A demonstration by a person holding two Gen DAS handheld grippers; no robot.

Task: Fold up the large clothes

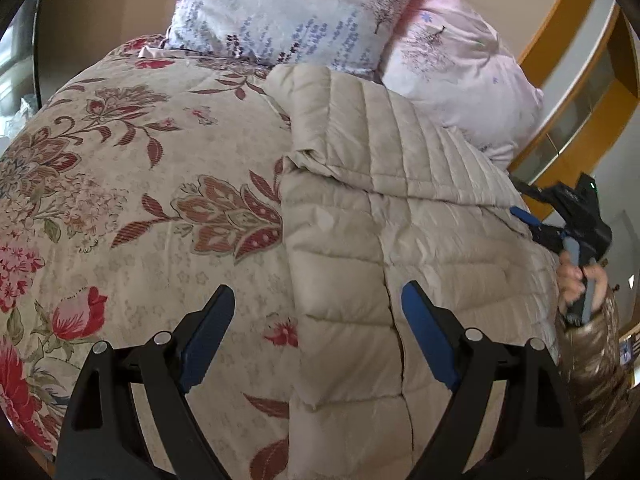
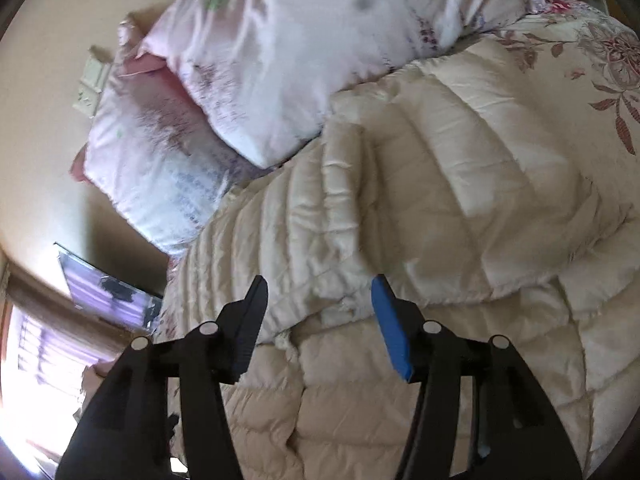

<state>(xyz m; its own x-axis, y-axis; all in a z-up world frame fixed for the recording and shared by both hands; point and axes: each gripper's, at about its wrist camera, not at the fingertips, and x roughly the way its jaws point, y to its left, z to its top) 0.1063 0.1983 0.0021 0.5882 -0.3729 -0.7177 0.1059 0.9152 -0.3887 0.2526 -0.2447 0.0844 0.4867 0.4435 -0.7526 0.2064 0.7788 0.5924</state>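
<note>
A beige quilted down coat (image 1: 384,208) lies spread on the bed, partly folded, with one sleeve laid across its upper part. My left gripper (image 1: 318,294) is open and empty, hovering above the coat's left edge near its zip line. The right gripper (image 1: 532,220) shows in the left wrist view at the coat's right edge, held by a hand. In the right wrist view the coat (image 2: 420,200) fills the frame and my right gripper (image 2: 320,284) is open and empty just above a folded sleeve.
A floral bedspread (image 1: 140,184) covers the bed left of the coat. Two pale pink pillows (image 1: 288,8) lie at the head of the bed against the wall. A wooden frame (image 1: 580,92) stands at right. A window (image 2: 36,360) is at lower left.
</note>
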